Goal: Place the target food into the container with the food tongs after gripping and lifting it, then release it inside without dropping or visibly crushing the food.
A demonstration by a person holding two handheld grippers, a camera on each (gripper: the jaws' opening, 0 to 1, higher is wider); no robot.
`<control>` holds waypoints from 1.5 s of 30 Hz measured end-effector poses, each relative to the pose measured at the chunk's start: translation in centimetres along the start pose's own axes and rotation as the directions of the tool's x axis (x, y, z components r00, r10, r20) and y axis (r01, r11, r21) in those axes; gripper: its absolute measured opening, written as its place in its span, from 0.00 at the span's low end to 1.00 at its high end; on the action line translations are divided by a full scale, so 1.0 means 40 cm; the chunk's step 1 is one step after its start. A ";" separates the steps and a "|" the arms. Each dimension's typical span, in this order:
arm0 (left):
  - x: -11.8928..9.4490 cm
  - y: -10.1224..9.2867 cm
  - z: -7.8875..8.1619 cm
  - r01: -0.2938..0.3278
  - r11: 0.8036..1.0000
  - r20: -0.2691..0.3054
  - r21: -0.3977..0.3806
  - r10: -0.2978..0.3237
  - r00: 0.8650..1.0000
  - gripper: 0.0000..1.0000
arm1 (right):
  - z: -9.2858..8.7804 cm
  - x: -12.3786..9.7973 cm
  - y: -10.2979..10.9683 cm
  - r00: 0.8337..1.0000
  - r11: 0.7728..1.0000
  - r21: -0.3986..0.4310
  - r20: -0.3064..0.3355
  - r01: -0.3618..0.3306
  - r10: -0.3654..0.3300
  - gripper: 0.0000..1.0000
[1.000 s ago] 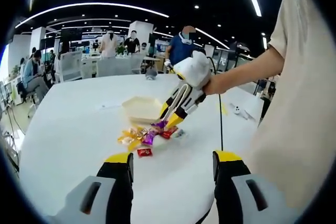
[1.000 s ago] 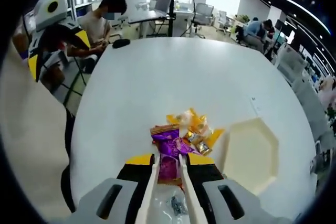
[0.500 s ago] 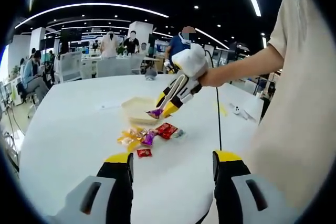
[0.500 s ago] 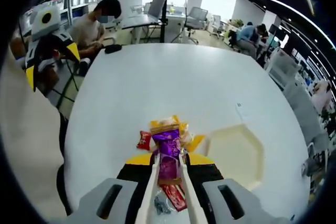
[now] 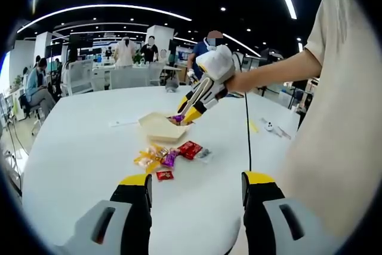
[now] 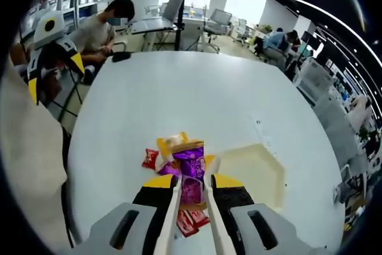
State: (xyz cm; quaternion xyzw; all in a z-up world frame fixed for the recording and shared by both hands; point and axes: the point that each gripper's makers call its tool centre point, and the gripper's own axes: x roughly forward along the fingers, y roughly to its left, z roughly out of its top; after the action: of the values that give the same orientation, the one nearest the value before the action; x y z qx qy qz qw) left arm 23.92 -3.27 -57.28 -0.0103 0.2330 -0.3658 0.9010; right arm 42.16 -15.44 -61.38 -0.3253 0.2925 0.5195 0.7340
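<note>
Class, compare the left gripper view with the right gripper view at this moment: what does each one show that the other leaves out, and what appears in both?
The left gripper view alone shows the right gripper from outside, in the person's hand, poised over the container, and the left gripper's open jaws at the bottom. The right gripper view alone shows, close up, the tongs pinching the purple packet, and a seated person beyond the table. Both share the white table, the cream container, the purple packet and the loose snack pile.
</note>
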 end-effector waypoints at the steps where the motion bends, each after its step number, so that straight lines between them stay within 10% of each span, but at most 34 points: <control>1: 0.000 0.000 0.000 0.001 1.000 0.000 0.000 -0.001 1.000 0.61 | 0.001 -0.002 -0.005 1.000 1.000 0.002 0.001 0.002 -0.002 0.23; 45: 0.006 0.020 -0.012 -0.019 0.999 -0.008 -0.033 0.019 1.000 0.60 | -0.003 -0.008 -0.225 0.995 0.996 -0.002 -0.032 0.093 -0.093 0.23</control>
State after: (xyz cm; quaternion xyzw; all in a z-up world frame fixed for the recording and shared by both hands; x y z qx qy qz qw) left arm 24.38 -2.75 -57.96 -0.0219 0.2424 -0.3535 0.9032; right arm 50.62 -17.94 -59.64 -0.3470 0.2885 0.4797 0.7525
